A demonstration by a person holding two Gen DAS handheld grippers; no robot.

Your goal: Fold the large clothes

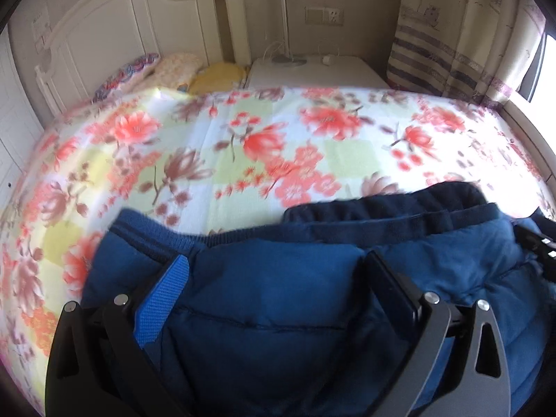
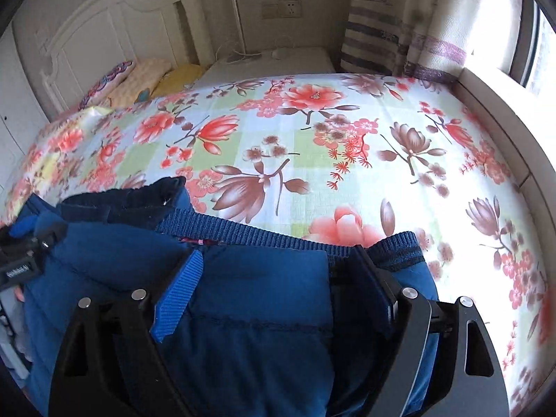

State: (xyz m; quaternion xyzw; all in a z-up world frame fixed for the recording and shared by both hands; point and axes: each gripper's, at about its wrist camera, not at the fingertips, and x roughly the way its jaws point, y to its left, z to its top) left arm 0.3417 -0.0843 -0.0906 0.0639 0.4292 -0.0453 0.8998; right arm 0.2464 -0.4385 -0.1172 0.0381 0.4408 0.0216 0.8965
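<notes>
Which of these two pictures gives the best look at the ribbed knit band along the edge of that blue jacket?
The right wrist view. There the ribbed band runs sharp and unbroken across the blue jacket, its knit ridges plain to see. In the left wrist view the same band is motion-blurred and partly covered by the jacket's darker folds.

Both grippers look the same: left gripper and right gripper have chunky black finger arms with slot cutouts, round silver pins, a ribbed bright-blue pad inside (left finger only) and a greyish right arm.
</notes>
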